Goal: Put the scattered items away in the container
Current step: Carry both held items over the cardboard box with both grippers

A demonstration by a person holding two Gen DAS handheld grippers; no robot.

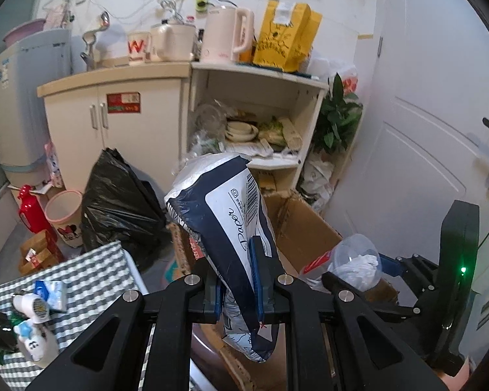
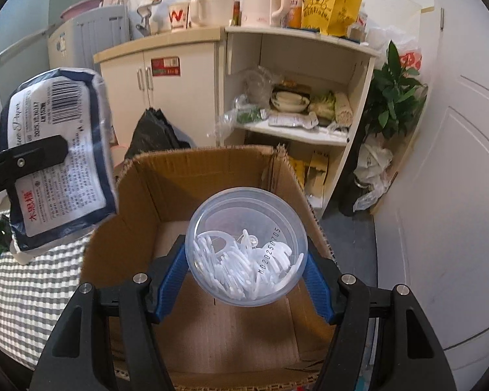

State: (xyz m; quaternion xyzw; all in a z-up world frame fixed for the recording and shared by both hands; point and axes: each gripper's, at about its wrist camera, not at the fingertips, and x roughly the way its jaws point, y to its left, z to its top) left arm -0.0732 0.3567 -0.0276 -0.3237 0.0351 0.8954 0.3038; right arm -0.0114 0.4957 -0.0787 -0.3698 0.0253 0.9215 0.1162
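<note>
My left gripper (image 1: 238,280) has its fingers pinching the navy-and-white tissue pack (image 1: 225,215) across its lower half; the pack stands tilted above the near edge of the cardboard box (image 1: 306,228). My right gripper (image 2: 244,277) clamps the clear plastic jar (image 2: 246,247) of white pieces between its blue pads, held over the open cardboard box. A few small items (image 1: 36,312) lie on the checkered surface (image 1: 91,270).

Right gripper (image 2: 246,260) clamps a clear tub (image 2: 246,251) over the cardboard box (image 2: 212,176) — tissue pack (image 2: 58,156) left.
</note>
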